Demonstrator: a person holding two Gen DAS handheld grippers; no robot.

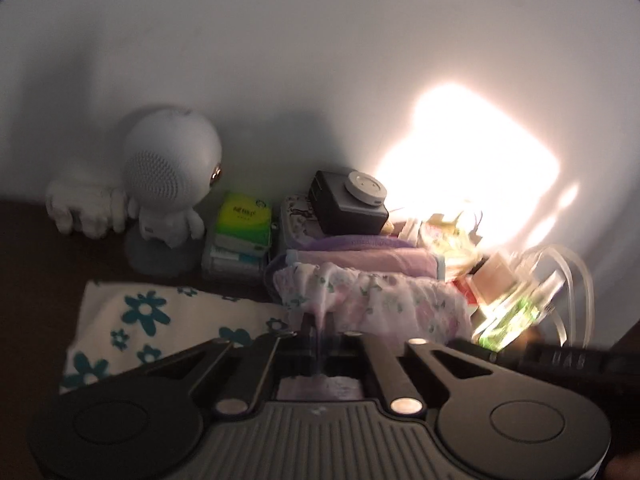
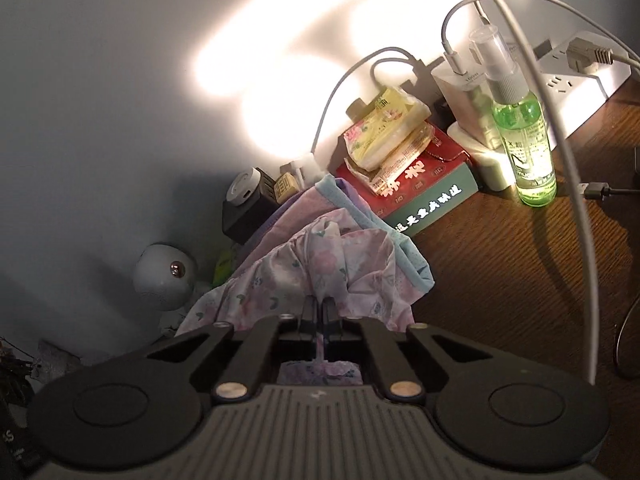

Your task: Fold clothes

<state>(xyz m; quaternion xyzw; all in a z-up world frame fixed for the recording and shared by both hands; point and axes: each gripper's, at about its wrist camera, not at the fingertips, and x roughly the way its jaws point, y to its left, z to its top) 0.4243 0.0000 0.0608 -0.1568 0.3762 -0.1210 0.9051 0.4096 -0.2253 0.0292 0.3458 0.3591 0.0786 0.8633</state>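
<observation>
A pale floral garment (image 1: 372, 300) with pink and lilac print lies bunched in front of a pile of folded pink and purple clothes (image 1: 360, 258). My left gripper (image 1: 319, 320) is shut on its near edge, and cloth runs back between the jaws. In the right wrist view the same floral garment (image 2: 304, 280) drapes over the folded pile (image 2: 344, 204), and my right gripper (image 2: 319, 306) is shut on a pinched fold of it. A white cloth with teal flowers (image 1: 160, 328) lies flat to the left.
A dark wooden table (image 2: 500, 280) meets a white wall. Along the wall stand a white round-headed robot toy (image 1: 168, 184), a green tissue pack (image 1: 244, 216), a black box with a white disc (image 1: 348, 204), a red and green box (image 2: 416, 184), a green spray bottle (image 2: 524, 128), chargers, cables and a power strip (image 2: 576, 68).
</observation>
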